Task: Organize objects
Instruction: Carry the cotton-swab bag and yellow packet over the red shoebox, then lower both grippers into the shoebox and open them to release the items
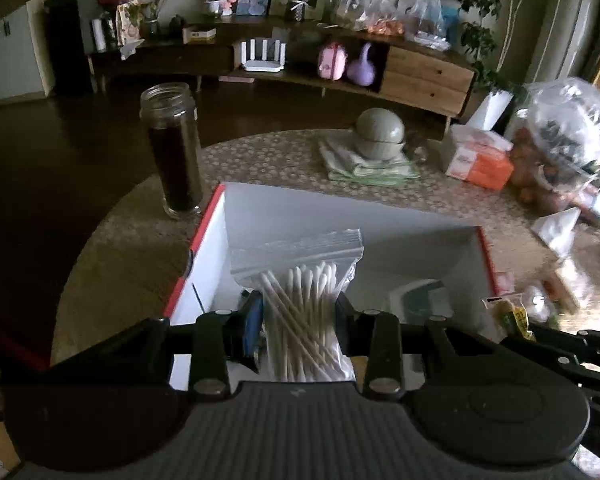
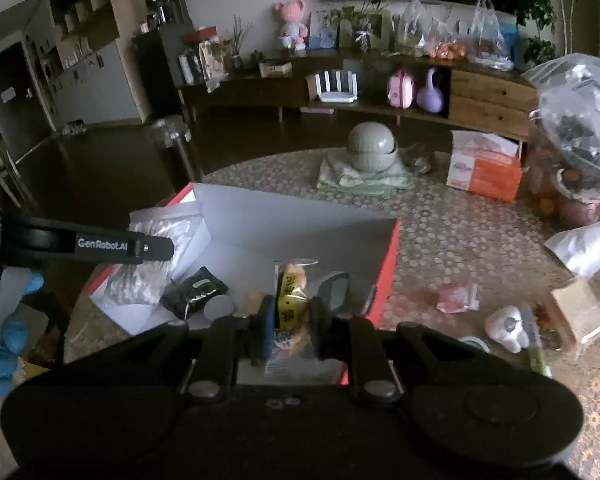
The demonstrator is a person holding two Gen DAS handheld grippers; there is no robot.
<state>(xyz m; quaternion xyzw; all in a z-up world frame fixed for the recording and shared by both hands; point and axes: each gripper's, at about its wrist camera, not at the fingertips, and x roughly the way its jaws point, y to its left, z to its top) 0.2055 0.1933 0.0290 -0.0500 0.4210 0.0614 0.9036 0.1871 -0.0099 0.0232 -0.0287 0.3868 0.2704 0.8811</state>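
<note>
Swabs first — the left tool (image 1: 300, 316) is clamped on the zip bag of cotton swabs (image 1: 300, 304), fingers pressed into both sides of the bag, and it hangs right over the open red-edged box (image 1: 204, 240), toward the box's left wall. The bag stands roughly upright in the grip, its sealed strip on top, the swabs' long axis running up and away from the tool. Straight below it is white box floor, so the release, I'd judge, is mostly a matter of going down.

Over on the other side, the right tool (image 2: 290, 316) is pinched on a small yellow snack packet (image 2: 290, 300), also above the box, nearer its front right corner. The packet's long axis points forward along the fingers. Inside the box, just left of that packet, lies a black sachet (image 2: 194, 290); a grey-rimmed item sits to its right against the box wall.

Both tools are loaded and both hover over the same box — the left nearer the left wall, the right nearer the red right edge. Beyond the box on the worktop stands a dark glass jar (image 1: 172, 152), lid off, well clear.
</note>
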